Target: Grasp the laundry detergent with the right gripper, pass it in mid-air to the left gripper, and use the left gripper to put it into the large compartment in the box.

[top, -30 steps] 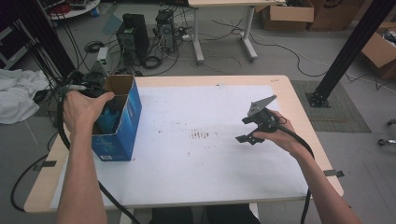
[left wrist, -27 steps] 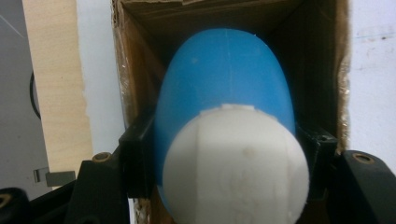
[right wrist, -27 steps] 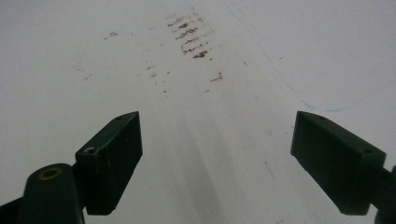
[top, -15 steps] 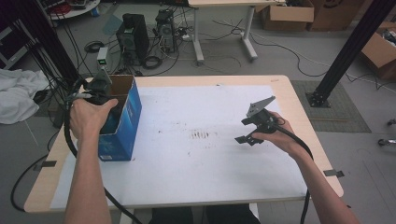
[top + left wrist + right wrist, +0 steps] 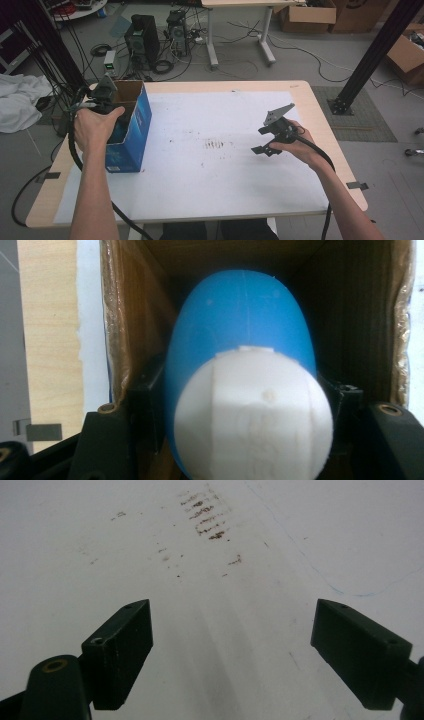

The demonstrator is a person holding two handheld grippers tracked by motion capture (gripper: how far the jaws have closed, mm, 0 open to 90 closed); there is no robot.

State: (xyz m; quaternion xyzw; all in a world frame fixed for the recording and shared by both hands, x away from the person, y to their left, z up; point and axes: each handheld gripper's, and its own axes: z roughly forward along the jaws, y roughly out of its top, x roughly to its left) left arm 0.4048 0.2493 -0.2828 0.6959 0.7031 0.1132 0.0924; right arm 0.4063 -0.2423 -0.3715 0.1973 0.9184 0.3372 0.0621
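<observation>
At the left of the table, the left gripper (image 5: 102,95) was held over the open top of the blue cardboard box (image 5: 131,131), its jaws clamped on a blue-and-white egg-shaped object (image 5: 245,385) that was gripped at its sides and pointed down into the box. In the left gripper view the brown inner walls of the box were seen all around the object, so it was judged to be within the mouth of the box but not yet set on the bottom. For the step to be done well, the object would best be lowered along the middle, kept off the near wall, and released only when low, since a rounded thing could roll or bounce. The box flaps and the narrow opening were judged the main hindrance.

Toward the middle, a white sheet (image 5: 215,165) covered the wooden table (image 5: 320,107), marked by a patch of brown smudges (image 5: 216,145). At the right, the right gripper (image 5: 270,140) was held above the sheet, well apart from the box, its jaws spread wide with nothing between them.
</observation>
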